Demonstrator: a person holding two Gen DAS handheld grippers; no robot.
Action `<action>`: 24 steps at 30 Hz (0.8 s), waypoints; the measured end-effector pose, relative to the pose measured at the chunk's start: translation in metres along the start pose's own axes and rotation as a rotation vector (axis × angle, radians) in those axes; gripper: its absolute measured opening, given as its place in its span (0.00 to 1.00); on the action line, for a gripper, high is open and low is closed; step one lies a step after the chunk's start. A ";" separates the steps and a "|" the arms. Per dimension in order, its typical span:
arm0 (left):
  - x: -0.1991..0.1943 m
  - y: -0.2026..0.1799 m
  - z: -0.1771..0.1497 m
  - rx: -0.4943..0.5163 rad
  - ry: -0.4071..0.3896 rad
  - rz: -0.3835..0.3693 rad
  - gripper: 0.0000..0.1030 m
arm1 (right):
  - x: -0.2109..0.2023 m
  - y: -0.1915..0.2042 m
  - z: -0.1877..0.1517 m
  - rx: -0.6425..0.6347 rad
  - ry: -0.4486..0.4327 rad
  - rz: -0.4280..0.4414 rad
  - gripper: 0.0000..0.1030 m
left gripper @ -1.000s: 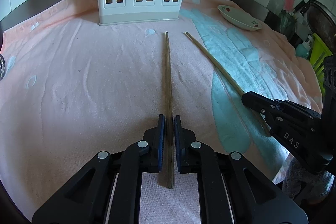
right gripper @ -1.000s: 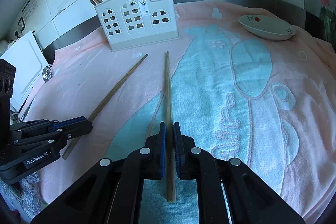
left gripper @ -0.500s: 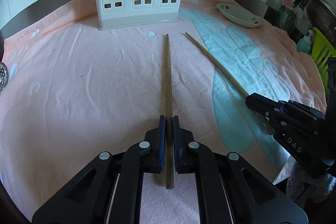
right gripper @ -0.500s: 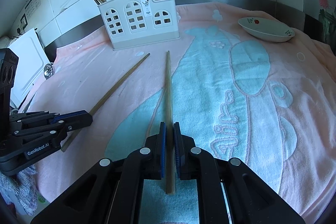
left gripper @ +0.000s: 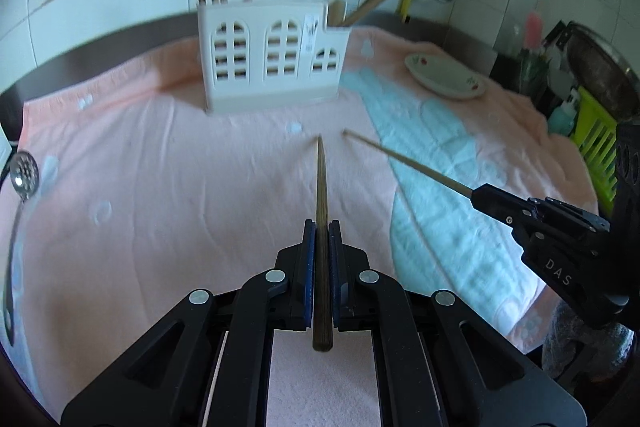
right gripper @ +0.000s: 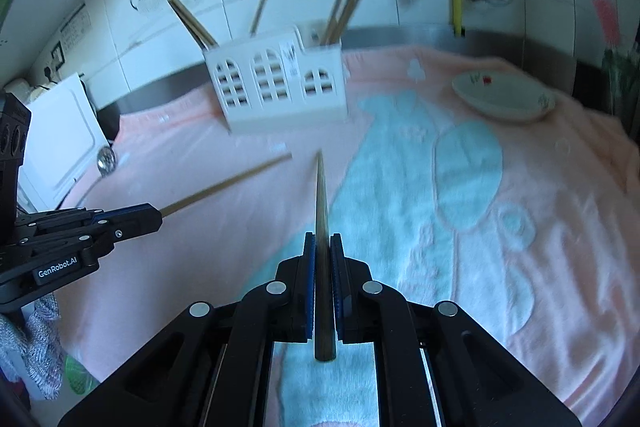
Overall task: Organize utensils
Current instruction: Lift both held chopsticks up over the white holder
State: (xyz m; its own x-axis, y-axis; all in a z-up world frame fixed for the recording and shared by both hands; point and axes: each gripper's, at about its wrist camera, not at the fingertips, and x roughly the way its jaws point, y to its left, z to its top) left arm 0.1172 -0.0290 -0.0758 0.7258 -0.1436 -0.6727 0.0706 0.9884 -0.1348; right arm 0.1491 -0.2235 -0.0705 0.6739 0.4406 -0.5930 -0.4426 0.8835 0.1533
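The left gripper (left gripper: 320, 227) is clenched on a dark chopstick (left gripper: 321, 187), and the right gripper (right gripper: 322, 239) is clenched on a paler chopstick (right gripper: 321, 195). In each wrist view the held stick runs straight up the middle of the frame, its tip aimed at the white utensil holder (left gripper: 272, 59) standing upright in the upper centre on the pink towel (left gripper: 140, 187). The holder lies ahead of both tips and well apart from them; neither hand looks clearly nearer. Its open top, already holding sticks, is probably the target.
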 end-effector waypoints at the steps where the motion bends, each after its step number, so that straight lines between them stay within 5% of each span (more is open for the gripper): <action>1: -0.004 0.000 0.003 0.004 -0.012 -0.001 0.05 | -0.002 0.001 0.005 -0.006 -0.011 0.001 0.07; 9: -0.021 0.000 0.032 0.013 -0.067 -0.040 0.05 | -0.011 0.011 0.044 -0.052 -0.065 0.022 0.07; 24: -0.037 0.015 0.114 0.076 -0.091 -0.021 0.05 | -0.004 0.018 0.156 -0.160 -0.003 0.053 0.07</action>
State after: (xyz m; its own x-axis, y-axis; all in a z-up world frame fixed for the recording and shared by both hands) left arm 0.1699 -0.0035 0.0302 0.7828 -0.1628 -0.6007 0.1356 0.9866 -0.0906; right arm 0.2308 -0.1841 0.0581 0.6488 0.4867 -0.5850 -0.5663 0.8223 0.0560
